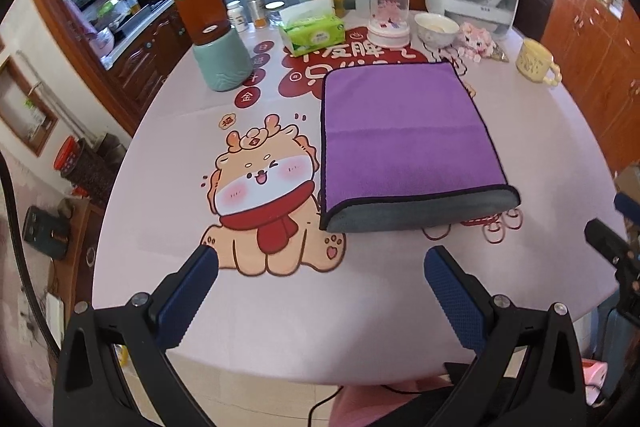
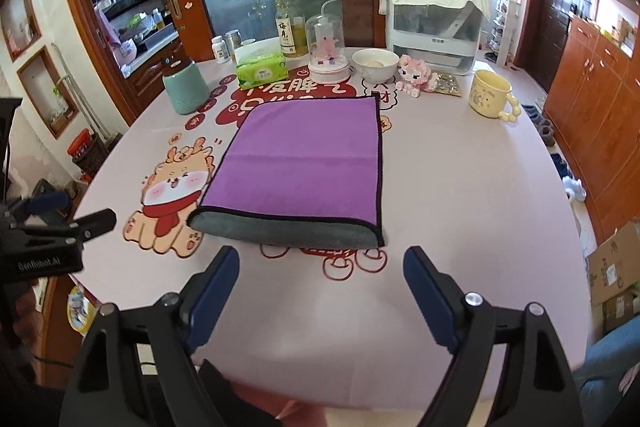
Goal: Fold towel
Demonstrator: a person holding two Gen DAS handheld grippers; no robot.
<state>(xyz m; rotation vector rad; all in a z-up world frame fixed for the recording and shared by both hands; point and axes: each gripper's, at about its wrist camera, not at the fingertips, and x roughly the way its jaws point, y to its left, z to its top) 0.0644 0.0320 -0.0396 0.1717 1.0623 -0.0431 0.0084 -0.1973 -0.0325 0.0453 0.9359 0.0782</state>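
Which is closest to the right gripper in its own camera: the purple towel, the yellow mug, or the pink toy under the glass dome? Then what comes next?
From the right gripper, open above the table:
1. Purple folded towel with grey underside, straight ahead, nearest.
2. Yellow ceramic mug, farther back, to the right.
3. Pink toy under the clear glass dome, at the back, near the middle.

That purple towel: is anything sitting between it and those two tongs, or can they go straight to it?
Nothing visible stands in the way. Only bare tablecloth lies between the towel and the open right tongs, and likewise the open left tongs. The mug, bowl and tissue pack all sit beyond the towel's far edge.
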